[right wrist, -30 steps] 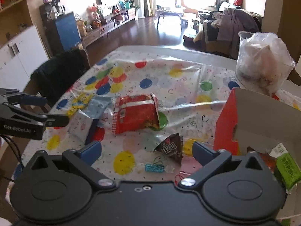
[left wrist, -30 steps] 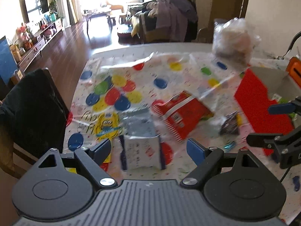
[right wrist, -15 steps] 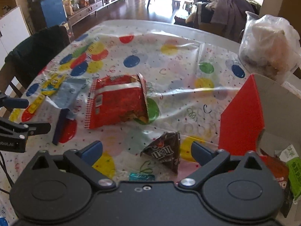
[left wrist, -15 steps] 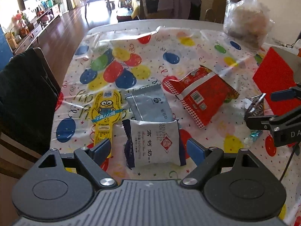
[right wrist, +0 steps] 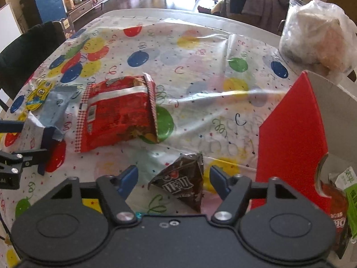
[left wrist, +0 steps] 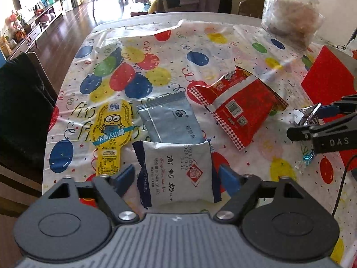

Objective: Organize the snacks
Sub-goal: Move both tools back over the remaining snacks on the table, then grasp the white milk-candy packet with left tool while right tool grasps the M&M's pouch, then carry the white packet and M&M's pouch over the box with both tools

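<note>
On the counter point(left wrist: 223, 24), covered with a balloon-print cloth, the left wrist view shows the left hand-held gripper point(left wrist: 176, 176) spread wide, its blue fingers on either side of a white milk pouch point(left wrist: 178, 174) with dark blue crimped ends; whether the pads touch the pouch cannot be told. A silver-grey packet point(left wrist: 169, 120) lies just beyond the pouch, its near end tucked under the pouch's far edge, and a yellow cartoon-figure packet point(left wrist: 111, 131) lies flat just to their left. A red snack bag point(left wrist: 238, 109) lies to the right, and a clear plastic bag point(left wrist: 292, 17) of pale contents stands at the far right corner. The right hand-held gripper reaches in from the right edge beside a red box point(left wrist: 328, 82). In the right wrist view, the right hand-held gripper point(right wrist: 174, 178) is likewise open, its fingers set either side of a dark brown candy packet point(right wrist: 183, 181) that rests on the cloth; contact cannot be told. The red snack bag point(right wrist: 116, 111) lies beyond it with one flap standing up. The red box point(right wrist: 292, 138) stands open just to the right, with packaged snacks point(right wrist: 348, 192) inside it. The left hand-held gripper shows at the left edge by the white pouch.
</note>
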Tool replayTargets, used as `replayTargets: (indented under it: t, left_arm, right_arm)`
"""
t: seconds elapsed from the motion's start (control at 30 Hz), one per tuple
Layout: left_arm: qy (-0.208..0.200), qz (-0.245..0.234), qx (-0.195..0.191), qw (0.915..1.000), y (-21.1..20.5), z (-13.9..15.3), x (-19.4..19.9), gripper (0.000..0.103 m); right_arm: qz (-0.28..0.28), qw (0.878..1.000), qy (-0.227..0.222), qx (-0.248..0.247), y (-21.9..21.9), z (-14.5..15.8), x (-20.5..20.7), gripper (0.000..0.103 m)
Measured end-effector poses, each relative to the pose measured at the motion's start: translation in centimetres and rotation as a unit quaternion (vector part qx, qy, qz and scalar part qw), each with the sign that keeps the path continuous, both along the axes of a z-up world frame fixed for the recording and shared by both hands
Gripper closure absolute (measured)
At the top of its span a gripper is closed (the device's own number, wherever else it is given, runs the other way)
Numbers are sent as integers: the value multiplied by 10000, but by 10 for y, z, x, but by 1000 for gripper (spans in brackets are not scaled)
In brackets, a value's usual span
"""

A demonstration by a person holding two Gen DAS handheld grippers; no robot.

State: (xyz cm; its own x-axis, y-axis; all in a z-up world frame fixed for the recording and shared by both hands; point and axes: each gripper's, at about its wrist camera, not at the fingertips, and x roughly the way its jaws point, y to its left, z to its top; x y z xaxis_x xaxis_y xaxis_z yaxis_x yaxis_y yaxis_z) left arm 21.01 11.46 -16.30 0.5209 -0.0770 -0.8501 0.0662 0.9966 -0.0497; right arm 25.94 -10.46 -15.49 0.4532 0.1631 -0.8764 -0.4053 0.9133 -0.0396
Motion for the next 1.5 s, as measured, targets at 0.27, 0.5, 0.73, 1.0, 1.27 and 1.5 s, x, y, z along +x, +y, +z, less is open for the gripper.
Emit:
replayTargets:
  t: [0.27,0.5,0.73,1.0,1.27,1.5]
  left_arm:
    - [-25,30,-14,10000,0,1,0,40]
    - [-23,71,-10,10000,0,3,-1,44]
    - [-10,219,-52,9997,4,8,-4,47]
    - [-97,273,-146,9995,8,21,-15,47]
    - [-246,159,-255,9992,2,49,-31,47]
    - [-399,5,-388,9985,-14,82,-39,47]
  right_arm:
    - [-97,9999,13,93,-3,-1,1,57]
    - [-88,9997,-167,142,-3,5,-6,62]
    - [-136,9991,-240,308,-5,19,-18,63]
    - [-164,9982,-359,453,-13,41,-42,63]
    - [-145,9966,-515,625,-21,73,-69,63]
    - [-84,9947,-691,753,-35,107,-87,63]
